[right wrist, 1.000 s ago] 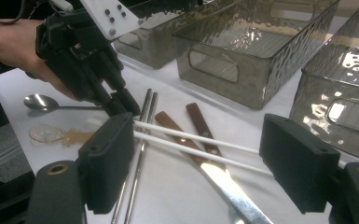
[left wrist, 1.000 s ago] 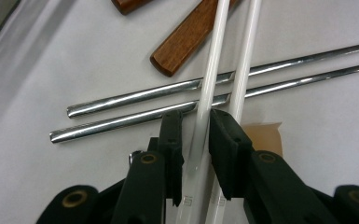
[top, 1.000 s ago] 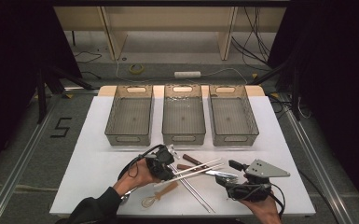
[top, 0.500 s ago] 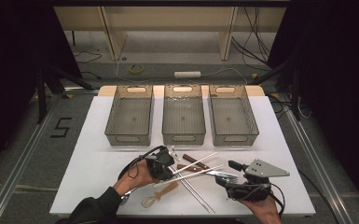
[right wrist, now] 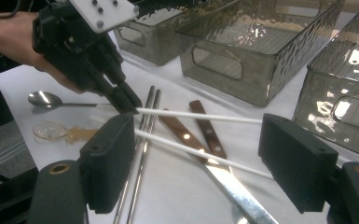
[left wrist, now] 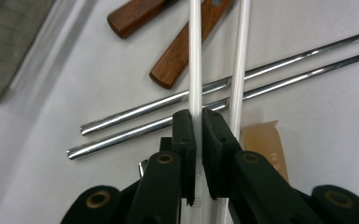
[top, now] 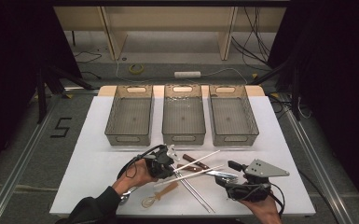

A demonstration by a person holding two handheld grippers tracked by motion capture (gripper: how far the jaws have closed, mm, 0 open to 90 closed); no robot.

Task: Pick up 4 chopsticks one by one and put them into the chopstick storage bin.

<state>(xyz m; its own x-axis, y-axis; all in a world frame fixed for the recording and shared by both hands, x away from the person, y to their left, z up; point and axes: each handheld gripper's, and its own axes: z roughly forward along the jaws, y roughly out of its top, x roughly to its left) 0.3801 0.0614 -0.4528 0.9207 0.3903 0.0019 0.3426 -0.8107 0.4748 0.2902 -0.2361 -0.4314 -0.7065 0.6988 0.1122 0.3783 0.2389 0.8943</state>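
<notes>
Here, nearest the person, the right tool (top: pixel 233 173) rests wide open and empty on the bench (top: pixel 298 154). Just beyond, the left tool (left wrist: pixel 199 122) is clamped on one white chopstick (left wrist: pixel 195 56), whose long axis runs away toward the right, above the steel chopsticks (left wrist: pixel 168 100). Farther off stand three bins (top: pixel 184 119).

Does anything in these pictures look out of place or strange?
Yes. The left gripper is shut on one white chopstick alone; its partner runs loose beside the jaws. The cutlery lies crossed in a heap, steel chopsticks under the white ones, while the three bins look empty.
</notes>
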